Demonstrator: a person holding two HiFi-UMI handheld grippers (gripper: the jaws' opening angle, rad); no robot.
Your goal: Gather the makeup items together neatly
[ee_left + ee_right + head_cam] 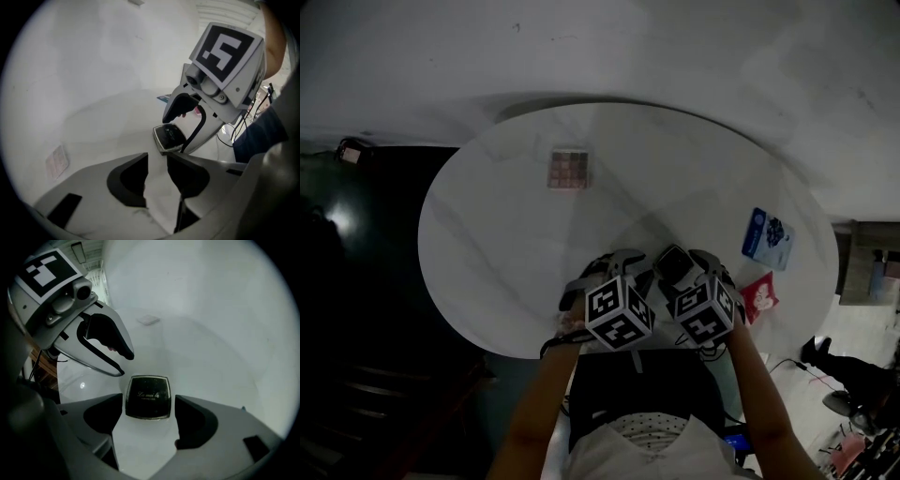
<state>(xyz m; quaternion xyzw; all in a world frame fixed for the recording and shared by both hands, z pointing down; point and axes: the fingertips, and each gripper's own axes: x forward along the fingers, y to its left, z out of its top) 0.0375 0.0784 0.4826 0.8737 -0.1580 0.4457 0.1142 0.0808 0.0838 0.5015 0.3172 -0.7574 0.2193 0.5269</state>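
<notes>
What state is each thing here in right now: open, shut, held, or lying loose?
Left gripper: jaws partly apart, empty.
Right gripper: jaws wide apart, gripping nothing.
Black compact: lid shut, lying flat just ahead of the right gripper's jaws, loose.
Eyeshadow palette: lying flat, far off, untouched.
Blue packet: lying flat, untouched.
Red packet: lying flat, untouched.

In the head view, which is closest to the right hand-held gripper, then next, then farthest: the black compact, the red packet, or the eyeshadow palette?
1. Black compact: between its jaws.
2. Red packet: at the table's right edge.
3. Eyeshadow palette: far side, leftward.
</notes>
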